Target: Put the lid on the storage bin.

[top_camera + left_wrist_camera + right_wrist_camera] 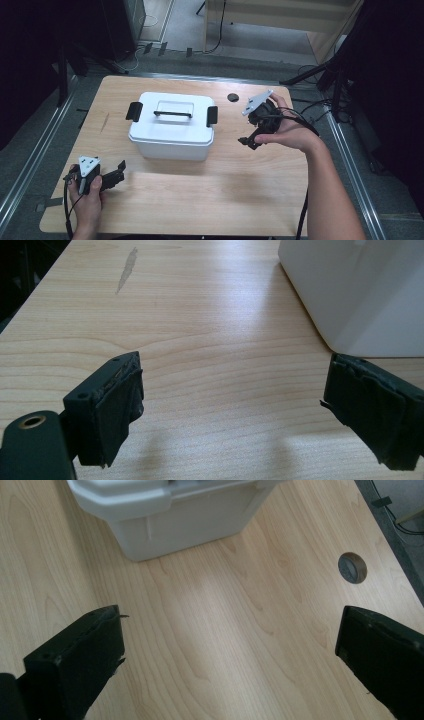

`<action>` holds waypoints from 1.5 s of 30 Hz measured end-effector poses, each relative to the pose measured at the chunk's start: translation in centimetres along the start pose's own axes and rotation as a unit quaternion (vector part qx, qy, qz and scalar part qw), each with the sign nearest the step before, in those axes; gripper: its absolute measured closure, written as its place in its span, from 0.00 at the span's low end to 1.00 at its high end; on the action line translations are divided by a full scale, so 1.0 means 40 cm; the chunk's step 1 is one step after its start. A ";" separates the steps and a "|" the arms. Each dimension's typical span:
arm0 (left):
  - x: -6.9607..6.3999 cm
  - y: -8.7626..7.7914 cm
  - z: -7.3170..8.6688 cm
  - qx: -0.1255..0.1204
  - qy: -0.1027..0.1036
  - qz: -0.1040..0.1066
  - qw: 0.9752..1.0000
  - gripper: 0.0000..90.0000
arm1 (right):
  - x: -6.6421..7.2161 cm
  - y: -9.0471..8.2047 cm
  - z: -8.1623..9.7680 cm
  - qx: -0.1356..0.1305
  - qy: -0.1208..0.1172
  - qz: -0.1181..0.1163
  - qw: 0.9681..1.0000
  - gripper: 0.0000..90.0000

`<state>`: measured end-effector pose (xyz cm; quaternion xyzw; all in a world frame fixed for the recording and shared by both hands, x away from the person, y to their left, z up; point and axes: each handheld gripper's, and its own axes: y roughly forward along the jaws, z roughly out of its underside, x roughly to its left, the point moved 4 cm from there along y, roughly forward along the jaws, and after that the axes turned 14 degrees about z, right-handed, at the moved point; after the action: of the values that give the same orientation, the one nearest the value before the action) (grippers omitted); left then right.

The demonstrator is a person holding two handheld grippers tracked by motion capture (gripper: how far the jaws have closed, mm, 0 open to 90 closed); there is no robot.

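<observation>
The white plastic box [172, 125] sits mid-tabletop [225, 200], lid on, its long axis running left to right, a black latch at each short end and a black handle on top. The right hand-held gripper [250, 140] hovers just beside the box's right end, jaws wide and empty; it looks the nearer. The left hand-held gripper [117, 172], also wide, lies off the box's front-left corner. The wood is smooth and pale.

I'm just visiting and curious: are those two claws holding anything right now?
No. The left gripper and right gripper are both open over bare table, apart from the white box.
</observation>
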<state>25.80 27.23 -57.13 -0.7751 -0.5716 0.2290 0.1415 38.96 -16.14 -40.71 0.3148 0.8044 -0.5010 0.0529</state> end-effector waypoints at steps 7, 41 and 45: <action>0.000 0.000 0.000 0.000 0.001 0.000 1.000 0.11 | 0.000 -0.002 0.040 0.001 0.009 0.003 1.000 0.00; -0.002 -0.001 0.001 0.000 0.001 -0.001 1.000 0.11 | 0.094 0.024 0.258 -0.007 0.081 0.033 0.996 0.00; -0.002 -0.001 0.002 -0.001 0.002 -0.002 1.000 0.11 | 0.111 0.032 0.284 -0.008 0.090 0.034 0.995 0.00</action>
<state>25.71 27.15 -57.15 -0.7745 -0.5732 0.2267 0.1424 33.50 -23.26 -49.05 0.3853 0.7988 -0.4620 0.0001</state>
